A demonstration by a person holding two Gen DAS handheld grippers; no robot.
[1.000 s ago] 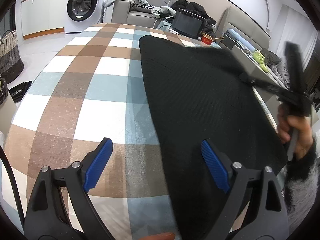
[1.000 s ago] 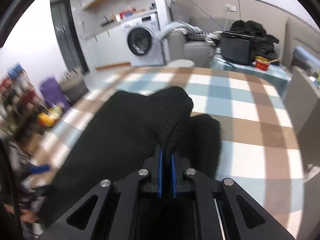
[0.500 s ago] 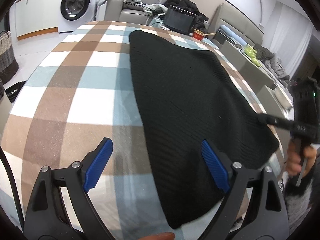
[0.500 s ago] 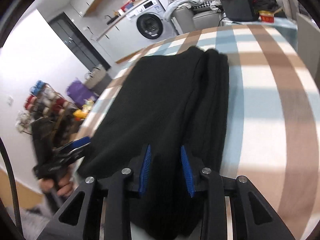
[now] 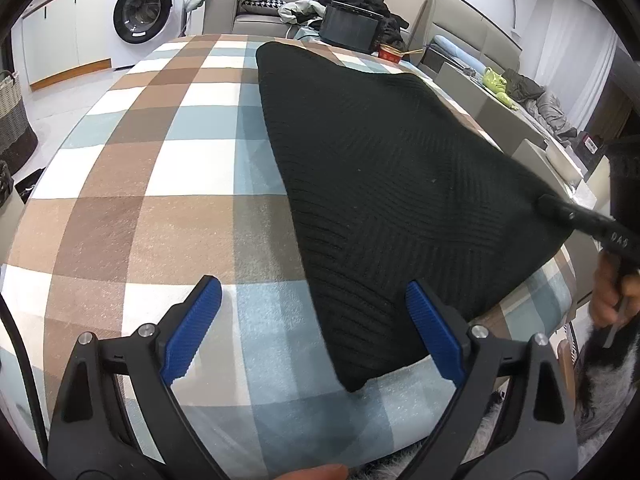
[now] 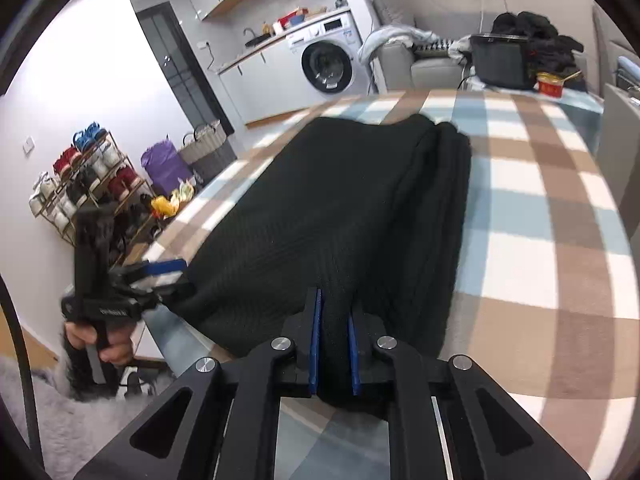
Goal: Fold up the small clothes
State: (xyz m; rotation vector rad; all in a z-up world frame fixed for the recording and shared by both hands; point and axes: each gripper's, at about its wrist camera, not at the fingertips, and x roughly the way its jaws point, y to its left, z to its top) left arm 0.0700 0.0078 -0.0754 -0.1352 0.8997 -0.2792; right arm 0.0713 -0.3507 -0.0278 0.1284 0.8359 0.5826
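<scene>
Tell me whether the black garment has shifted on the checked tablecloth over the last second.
Yes. The black garment now lies flatter and reaches nearer the checked tablecloth's near edge; its lifted edge has come down.

Pale walls and light floor; front-loading washing machine [image 6: 330,65] under a white counter, grey sofa [image 5: 256,20] heaped with laundry, shoe rack [image 6: 86,184], woven basket [image 6: 206,150], dark door [image 6: 186,64].

Bare checked tablecloth [image 5: 168,168] left of the black garment [image 5: 380,168] lies open.
</scene>
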